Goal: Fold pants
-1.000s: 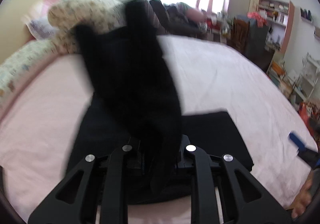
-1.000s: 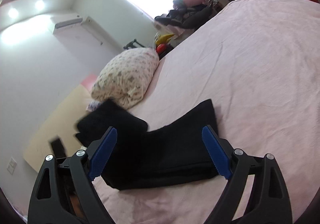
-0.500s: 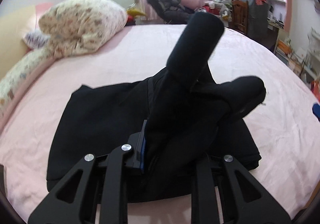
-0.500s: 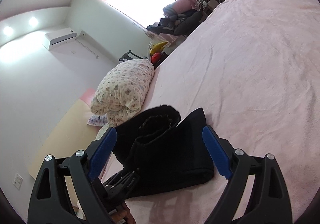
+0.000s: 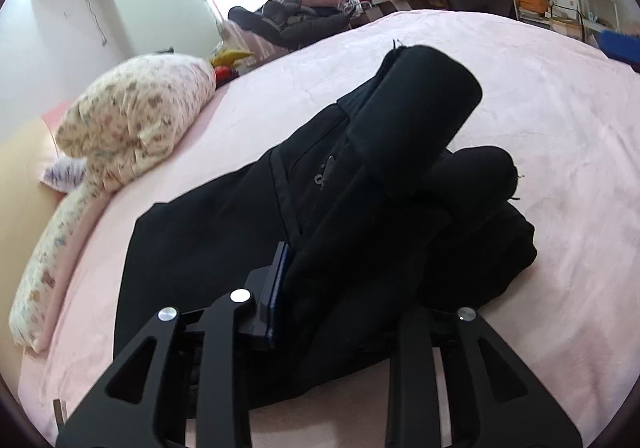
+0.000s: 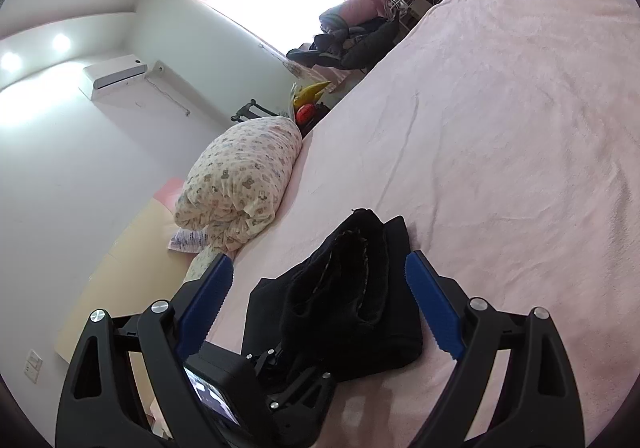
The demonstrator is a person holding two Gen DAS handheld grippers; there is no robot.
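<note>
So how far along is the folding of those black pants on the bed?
Partway. The black pants already lie doubled on the pink bed. The left gripper has the leg ends laid over that stack, its jaws opening with cloth between them. The right gripper hangs open, empty. Left: release and flatten the bunched top layer.
</note>
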